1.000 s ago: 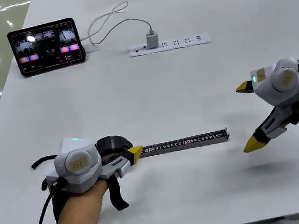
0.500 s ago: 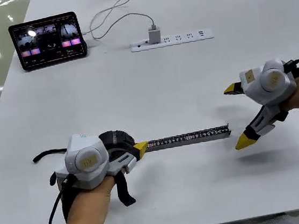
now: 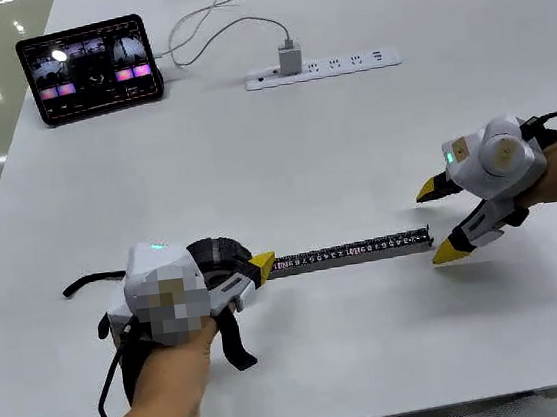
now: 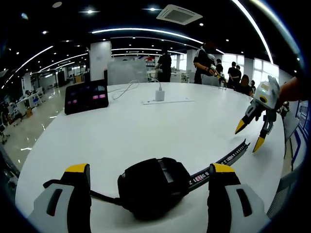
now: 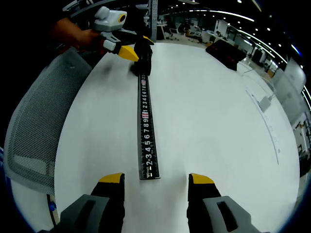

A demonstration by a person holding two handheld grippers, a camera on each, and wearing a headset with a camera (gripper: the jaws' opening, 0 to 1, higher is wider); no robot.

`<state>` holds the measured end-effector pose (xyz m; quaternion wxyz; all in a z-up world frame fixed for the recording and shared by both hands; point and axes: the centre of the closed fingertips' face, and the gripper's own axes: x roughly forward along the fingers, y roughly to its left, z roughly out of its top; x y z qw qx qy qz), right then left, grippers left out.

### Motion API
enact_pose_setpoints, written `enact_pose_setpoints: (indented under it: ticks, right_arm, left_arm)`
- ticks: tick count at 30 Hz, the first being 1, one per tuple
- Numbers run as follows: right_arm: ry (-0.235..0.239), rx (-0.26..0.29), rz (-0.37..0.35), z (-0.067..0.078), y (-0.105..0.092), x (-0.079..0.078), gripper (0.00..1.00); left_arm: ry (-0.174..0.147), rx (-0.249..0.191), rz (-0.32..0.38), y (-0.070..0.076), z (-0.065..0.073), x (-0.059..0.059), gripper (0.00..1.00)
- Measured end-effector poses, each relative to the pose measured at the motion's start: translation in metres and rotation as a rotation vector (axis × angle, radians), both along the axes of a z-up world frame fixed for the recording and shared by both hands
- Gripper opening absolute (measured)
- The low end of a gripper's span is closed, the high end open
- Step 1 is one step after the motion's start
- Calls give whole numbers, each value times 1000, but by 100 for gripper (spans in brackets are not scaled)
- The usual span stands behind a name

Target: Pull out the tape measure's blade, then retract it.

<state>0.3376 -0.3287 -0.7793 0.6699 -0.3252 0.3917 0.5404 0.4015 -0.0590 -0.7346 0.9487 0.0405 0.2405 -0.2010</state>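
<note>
Fingers of my left gripper point(image 4: 150, 169) stand apart, flanking the black tape case point(image 4: 153, 189) on the white surface point(image 3: 303, 155). Its blade point(image 5: 147, 131) lies drawn out flat towards my right gripper point(image 5: 156, 178), whose yellow-tipped fingers gape just short of the blade's tip, holding nothing.

Counter point(image 3: 372, 147): 1.
Tape measure point(image 3: 219, 261): 1, with 1 blade point(image 3: 354, 252).
Tablet point(image 3: 91, 67): 1.
Power strip point(image 3: 343, 63): 1.
Charger plug point(image 3: 289, 59): 1, with 1 white cable point(image 3: 207, 20).
Grippers: 2, the left gripper point(image 4: 149, 169) and the right gripper point(image 3: 435, 223), 2 yellow-tipped jaws each.
Mesh chair point(image 5: 34, 126): 1.
</note>
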Motion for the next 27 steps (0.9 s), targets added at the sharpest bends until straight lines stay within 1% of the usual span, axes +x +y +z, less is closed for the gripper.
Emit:
enact_pose_setpoints:
  ticks: [3, 4, 5, 9, 11, 19, 23, 27]
  right_arm:
    - [23, -1, -17, -2, 1, -4, 45]
    - [20, 1, -10, -3, 2, -5, 44]
    - [24, 0, -6, -3, 3, -6, 40]
    - [23, 1, -3, -4, 5, -7, 35]
    - [21, 2, 4, -4, 6, -7, 30]
    - [25, -16, 20, -7, 4, -6, 17]
    - [26, -25, 23, -8, 2, -6, 15]
    - [29, -27, 29, -9, 4, -6, 12]
  left_arm:
    - [0, 3, 1, 0, 0, 1, 99]
    - [2, 6, 0, 0, -1, 1, 99]
    - [6, 12, -1, 1, -2, 0, 99]
    - [8, 4, 1, 0, -2, 0, 99]
    - [7, 2, 1, 0, -3, 1, 99]
    - [10, 1, -3, 0, -4, 2, 99]
    - [3, -2, -5, -1, -3, 3, 99]
    - [3, -3, -6, -1, -3, 4, 99]
